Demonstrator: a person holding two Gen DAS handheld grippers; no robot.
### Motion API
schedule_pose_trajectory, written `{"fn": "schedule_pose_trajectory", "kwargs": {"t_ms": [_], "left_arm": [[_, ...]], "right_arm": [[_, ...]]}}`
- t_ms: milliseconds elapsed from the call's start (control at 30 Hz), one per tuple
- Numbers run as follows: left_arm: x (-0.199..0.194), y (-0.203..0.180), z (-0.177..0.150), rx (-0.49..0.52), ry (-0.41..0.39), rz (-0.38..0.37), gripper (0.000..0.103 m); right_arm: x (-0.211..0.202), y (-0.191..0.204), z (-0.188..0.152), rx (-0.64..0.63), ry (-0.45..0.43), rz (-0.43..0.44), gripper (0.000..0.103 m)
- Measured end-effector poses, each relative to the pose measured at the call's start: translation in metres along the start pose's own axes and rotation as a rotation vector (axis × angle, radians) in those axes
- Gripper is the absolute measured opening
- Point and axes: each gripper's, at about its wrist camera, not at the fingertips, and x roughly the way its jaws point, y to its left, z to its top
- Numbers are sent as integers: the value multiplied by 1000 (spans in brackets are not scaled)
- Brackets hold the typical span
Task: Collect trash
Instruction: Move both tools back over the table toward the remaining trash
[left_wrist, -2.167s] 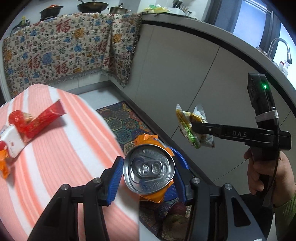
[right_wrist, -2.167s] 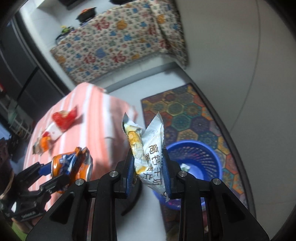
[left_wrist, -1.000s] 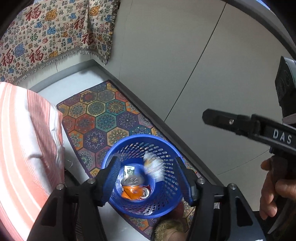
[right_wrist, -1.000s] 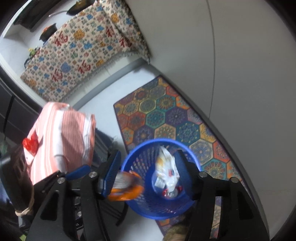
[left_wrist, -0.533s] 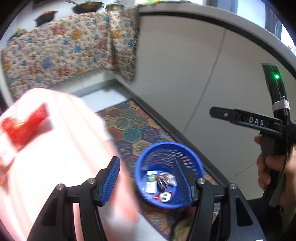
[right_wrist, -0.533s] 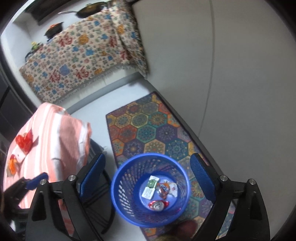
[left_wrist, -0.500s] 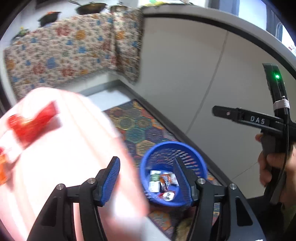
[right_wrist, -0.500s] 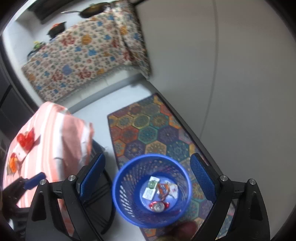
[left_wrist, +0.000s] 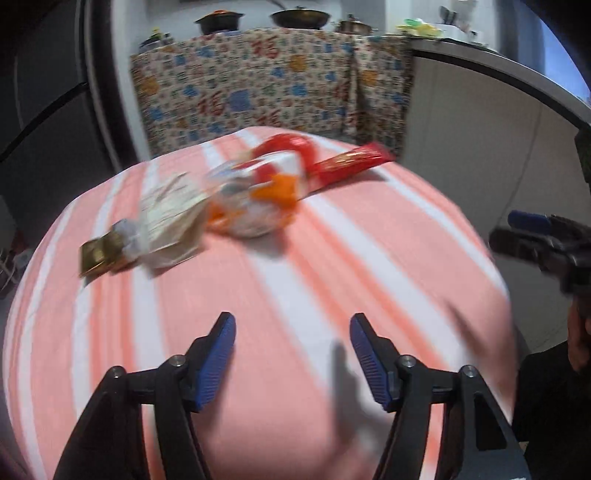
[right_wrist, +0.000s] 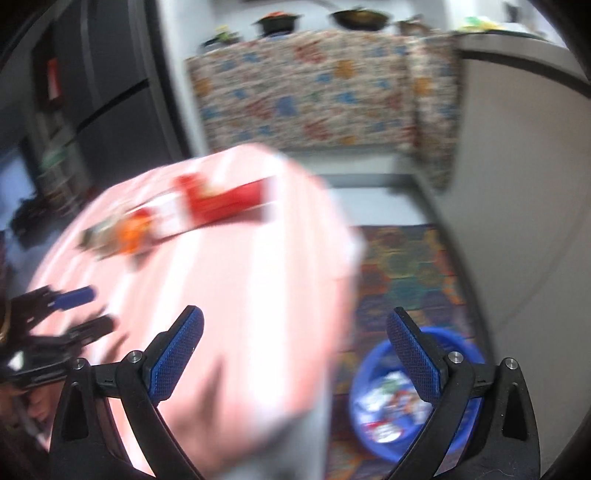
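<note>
Several wrappers lie on the pink striped table (left_wrist: 295, 295): a red wrapper (left_wrist: 347, 160), an orange and white bag (left_wrist: 258, 206) and a pale packet with a gold end (left_wrist: 147, 229). My left gripper (left_wrist: 291, 347) is open and empty above the table's near part. My right gripper (right_wrist: 295, 347) is open and empty above the table's right edge. The blue trash basket (right_wrist: 373, 376) on the floor holds several pieces of trash. The red wrapper (right_wrist: 225, 201) shows blurred in the right wrist view.
A patterned rug (right_wrist: 406, 266) lies under the basket beside the grey cabinet wall (right_wrist: 517, 184). A patterned cloth (left_wrist: 266, 81) hangs over the far counter with pots on top. The right gripper (left_wrist: 535, 236) shows at the table's right side. Both views are blurred.
Both grippers dropped their trash, the can and the snack packet, into the blue basket. Both have swung back to the table, open and empty.
</note>
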Motion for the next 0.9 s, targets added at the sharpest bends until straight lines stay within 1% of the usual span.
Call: {"fn": "schedule_pose_trajectory", "kwargs": {"t_ms": [33, 133, 200, 233, 267, 333, 400, 433, 500, 567, 600, 633, 667, 733, 800, 833, 900], "left_arm": [[-3, 14, -5, -12, 2, 12, 68], [-4, 43, -14, -44, 31, 36, 69], [-1, 66, -19, -76, 62, 43, 69], [-1, 79, -21, -106, 68, 27, 69], [-5, 85, -23, -120, 60, 15, 69], [-7, 101, -24, -131, 68, 32, 71], [-7, 111, -25, -118, 70, 36, 71], [-7, 119, -24, -108, 72, 32, 71], [-6, 130, -22, -77, 77, 23, 73], [1, 137, -16, -1, 91, -11, 86], [7, 142, -12, 28, 98, -27, 98], [13, 149, -8, 40, 111, -54, 100], [16, 158, -3, 48, 109, -63, 100], [23, 174, 6, 55, 119, -53, 100], [30, 194, 16, 37, 125, -32, 99], [34, 202, 23, 26, 126, -34, 99], [32, 212, 36, 20, 106, -106, 99]], "right_arm": [[9, 23, -3, -30, 27, 27, 100], [33, 71, -7, -116, 85, 31, 100], [49, 93, -8, -144, 113, 34, 100], [59, 103, -8, -148, 131, 43, 100], [66, 111, -8, -149, 140, 50, 100], [81, 124, -9, -156, 160, 51, 100], [89, 132, -15, -167, 175, 37, 100], [91, 136, -17, -186, 166, 16, 103], [90, 141, -20, -197, 161, 6, 103], [89, 140, -19, -187, 158, 6, 103], [89, 140, -20, -187, 156, 2, 103], [89, 141, -21, -188, 155, -5, 103], [89, 141, -21, -187, 154, -6, 103], [89, 140, -20, -185, 154, -7, 103], [89, 139, -19, -185, 153, -9, 103], [89, 138, -19, -184, 153, -8, 103], [88, 137, -19, -182, 152, -9, 103]]}}
